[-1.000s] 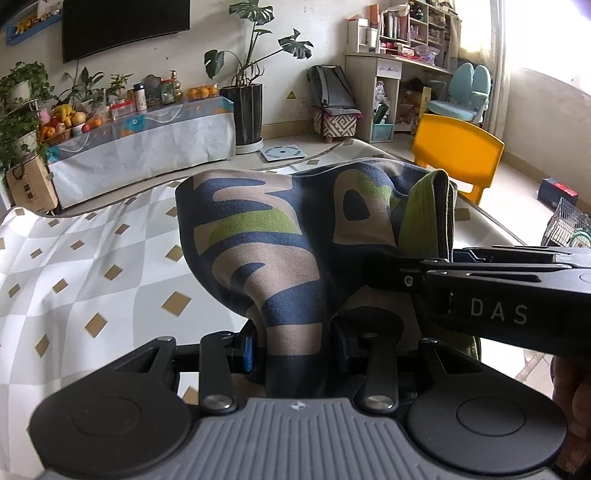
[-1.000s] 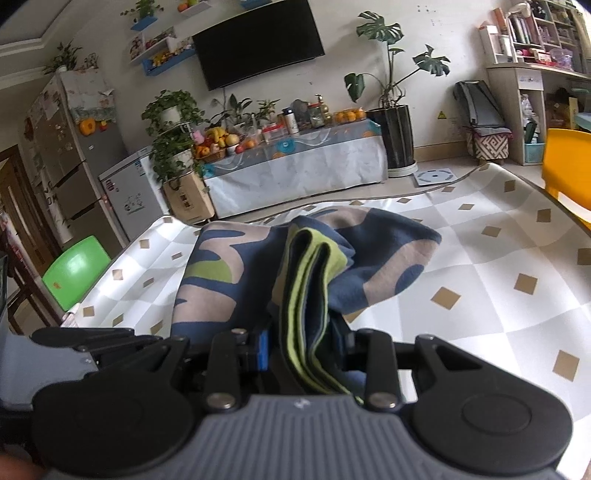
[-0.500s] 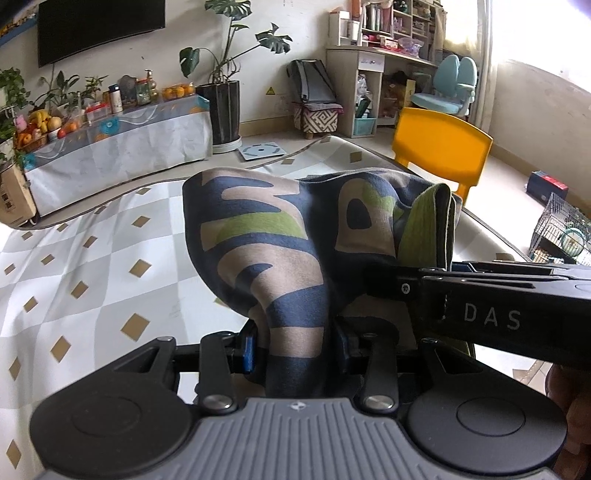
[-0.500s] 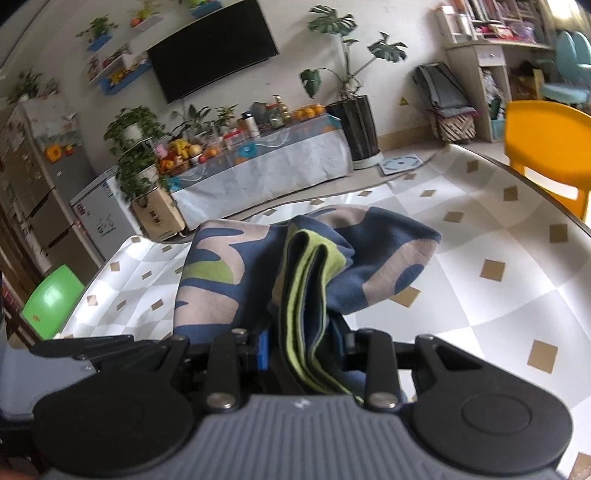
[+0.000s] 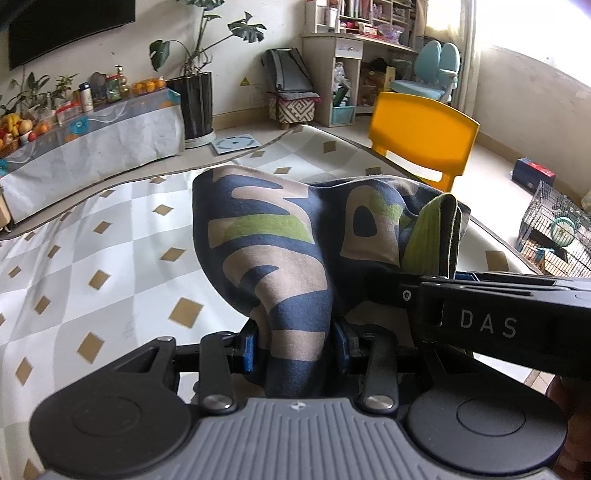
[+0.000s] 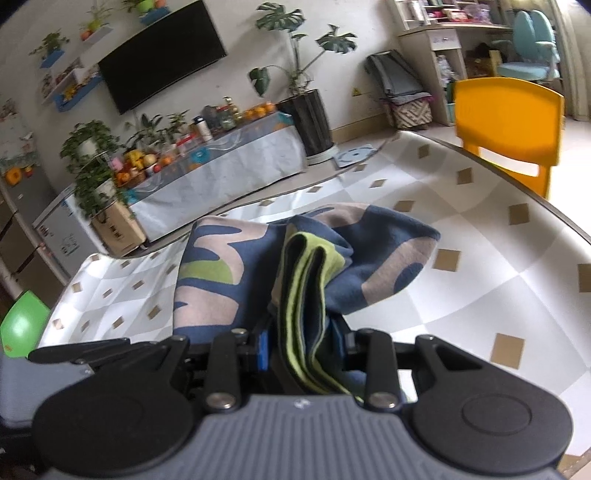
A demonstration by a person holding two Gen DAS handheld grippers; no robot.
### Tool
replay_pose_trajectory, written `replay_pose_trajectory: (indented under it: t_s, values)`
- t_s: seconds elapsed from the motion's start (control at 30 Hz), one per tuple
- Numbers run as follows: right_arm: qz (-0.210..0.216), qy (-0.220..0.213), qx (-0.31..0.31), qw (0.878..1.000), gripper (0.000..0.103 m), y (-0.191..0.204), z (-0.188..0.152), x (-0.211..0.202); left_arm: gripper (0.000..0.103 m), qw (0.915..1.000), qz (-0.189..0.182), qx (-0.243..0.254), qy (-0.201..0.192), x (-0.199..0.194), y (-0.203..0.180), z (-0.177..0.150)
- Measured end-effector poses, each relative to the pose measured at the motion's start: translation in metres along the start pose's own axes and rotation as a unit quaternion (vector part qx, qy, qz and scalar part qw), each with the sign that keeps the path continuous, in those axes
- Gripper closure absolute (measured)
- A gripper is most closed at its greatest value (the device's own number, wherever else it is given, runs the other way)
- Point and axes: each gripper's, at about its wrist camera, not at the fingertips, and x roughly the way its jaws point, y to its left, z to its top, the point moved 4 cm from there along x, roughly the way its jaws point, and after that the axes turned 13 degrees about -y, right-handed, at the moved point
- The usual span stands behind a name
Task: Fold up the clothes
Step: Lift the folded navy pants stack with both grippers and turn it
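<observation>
Garment (image 5: pixel 280 258) between both hand-held grippers, above checked tablecloth (image 5: pixel 92 236).

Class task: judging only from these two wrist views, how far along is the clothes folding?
Done: the patterned garment is already doubled into layers. In hand: the left gripper and right gripper both clamp it above the checked table cover. Left: lay it flat and release.

Premises: a lived-in home living room. Wall-mounted television (image 6: pixel 162 55), potted monstera (image 6: pixel 303 74), low sideboard (image 6: pixel 221 166) loaded with fruit and bottles, yellow child's chair (image 5: pixel 424 136), cluttered bookshelf (image 5: pixel 365 29) (pet cage (image 5: pixel 557 229) alongside).
</observation>
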Motion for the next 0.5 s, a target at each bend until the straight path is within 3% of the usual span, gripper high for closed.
replay_pose_trajectory:
  t_s: [0.5]
  values:
    - [-0.086,-0.015,0.05,0.995,0.074,-0.084,0.009,0.036,0.065,0.9987,-0.048,0.0,0.018,0.084,-0.053,0.01]
